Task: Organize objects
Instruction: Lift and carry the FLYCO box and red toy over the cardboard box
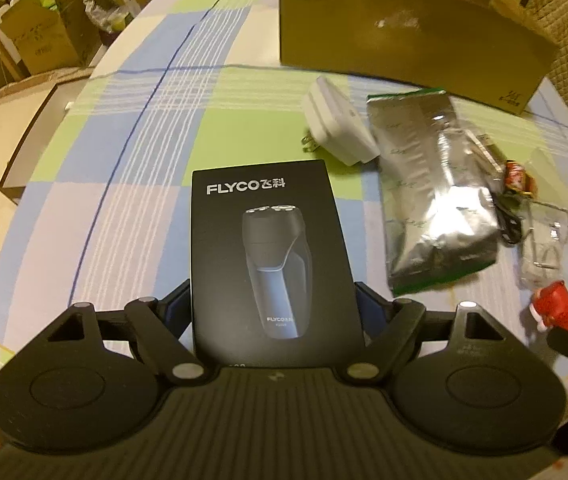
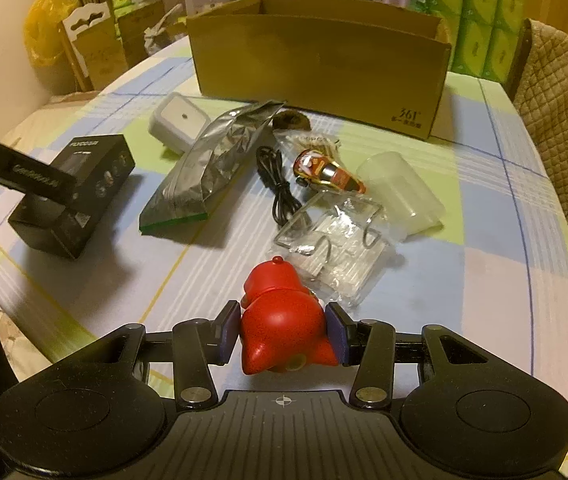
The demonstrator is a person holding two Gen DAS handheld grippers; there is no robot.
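One carton (image 2: 319, 68) stands open at the far side of your table (image 2: 483, 208), and its inside is hidden from both views. Between it and you lie one white plug (image 2: 178, 122), one foil pouch (image 2: 200, 168), one black cable (image 2: 278, 184), one small red-and-gold toy (image 2: 323, 170), one frosted cup (image 2: 401, 192) on its side and one clear plastic pack (image 2: 335, 240). Your left gripper (image 1: 274, 312) is clamped on the sides of one black shaver box (image 1: 270, 256), which rests low on the cloth at the left. Your right gripper (image 2: 282, 334) pinches one red figurine (image 2: 280, 316) between both pads, close to you, just before the clear pack.
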